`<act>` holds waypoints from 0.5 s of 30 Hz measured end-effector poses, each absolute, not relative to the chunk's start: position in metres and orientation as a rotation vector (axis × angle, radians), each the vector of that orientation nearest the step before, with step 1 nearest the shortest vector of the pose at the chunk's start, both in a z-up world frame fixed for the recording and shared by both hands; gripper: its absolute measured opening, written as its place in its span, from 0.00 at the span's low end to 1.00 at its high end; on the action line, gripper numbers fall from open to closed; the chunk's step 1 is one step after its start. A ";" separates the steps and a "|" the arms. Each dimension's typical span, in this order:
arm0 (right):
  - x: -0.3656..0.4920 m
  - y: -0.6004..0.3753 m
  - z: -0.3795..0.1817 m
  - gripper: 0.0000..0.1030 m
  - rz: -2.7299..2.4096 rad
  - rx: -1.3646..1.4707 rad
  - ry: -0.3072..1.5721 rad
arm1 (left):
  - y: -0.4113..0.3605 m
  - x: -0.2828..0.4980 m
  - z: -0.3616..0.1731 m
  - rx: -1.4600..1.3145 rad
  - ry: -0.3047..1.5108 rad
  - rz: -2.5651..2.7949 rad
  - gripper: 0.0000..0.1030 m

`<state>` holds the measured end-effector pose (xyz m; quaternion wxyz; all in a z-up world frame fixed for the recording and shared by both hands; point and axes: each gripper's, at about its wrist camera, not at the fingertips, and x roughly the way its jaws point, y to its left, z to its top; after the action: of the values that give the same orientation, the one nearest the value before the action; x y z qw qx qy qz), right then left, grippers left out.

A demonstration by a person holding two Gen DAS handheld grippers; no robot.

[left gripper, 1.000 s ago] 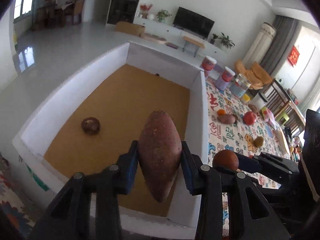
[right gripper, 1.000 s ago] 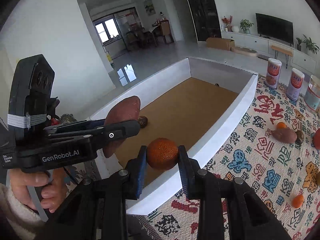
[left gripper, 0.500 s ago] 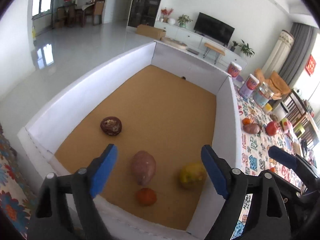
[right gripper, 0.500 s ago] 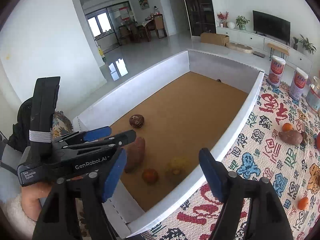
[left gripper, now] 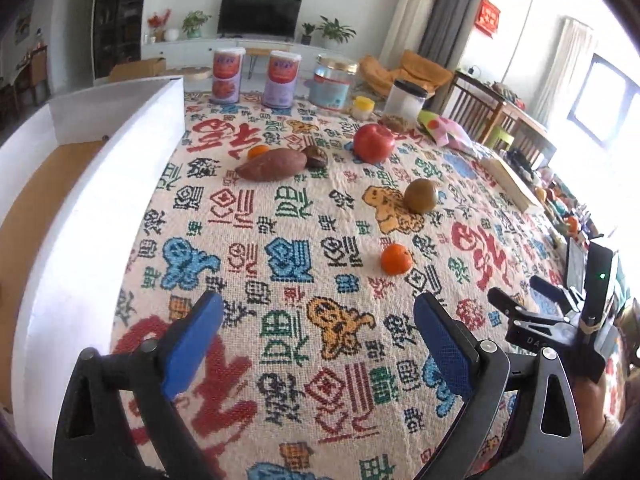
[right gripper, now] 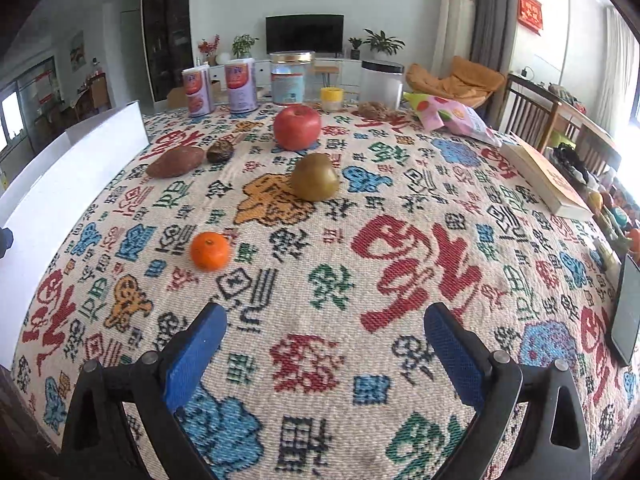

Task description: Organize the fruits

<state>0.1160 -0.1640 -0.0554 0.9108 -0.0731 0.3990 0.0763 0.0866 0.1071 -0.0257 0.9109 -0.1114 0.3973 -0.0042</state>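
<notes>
Both grippers – left (left gripper: 316,344), right (right gripper: 324,352) – gape empty; two oranges (left gripper: 395,258), one apple (right gripper: 297,127), one pear (right gripper: 314,177)

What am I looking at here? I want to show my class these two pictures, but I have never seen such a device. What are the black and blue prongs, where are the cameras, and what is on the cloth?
A person holds a two-finger gripper in each hand. Each carries a wide-angle camera looking along its fingers. One picture looks past the left gripper, the other past the right gripper. Both are open and hold nothing.

On the patterned tablecloth lie a tangerine, a pear, an apple, a sweet potato and a small dark fruit. A second small orange fruit shows behind the sweet potato in the left view. The white box stands at the left.
</notes>
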 end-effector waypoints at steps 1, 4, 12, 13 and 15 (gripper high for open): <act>0.120 -0.184 -0.061 0.96 0.105 -0.139 0.829 | 0.101 0.097 -0.034 -0.208 0.821 0.011 0.94; 0.125 -0.230 -0.069 0.96 0.006 -0.076 0.844 | 0.089 0.125 -0.055 -0.119 0.829 0.100 0.94; 0.146 -0.255 -0.080 0.96 -0.050 -0.067 0.884 | 0.087 0.158 -0.094 -0.096 0.916 0.142 0.94; 0.150 -0.255 -0.085 0.96 -0.049 -0.065 0.916 | 0.088 0.158 -0.094 -0.106 0.911 0.142 0.94; 0.151 -0.255 -0.087 0.96 -0.042 -0.058 0.921 | 0.092 0.159 -0.095 -0.130 0.911 0.140 0.94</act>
<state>0.1508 -0.2551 -0.0866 0.8952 -0.0280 0.4442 -0.0204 0.1587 0.0918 -0.0953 0.8936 -0.0628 0.4392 0.0673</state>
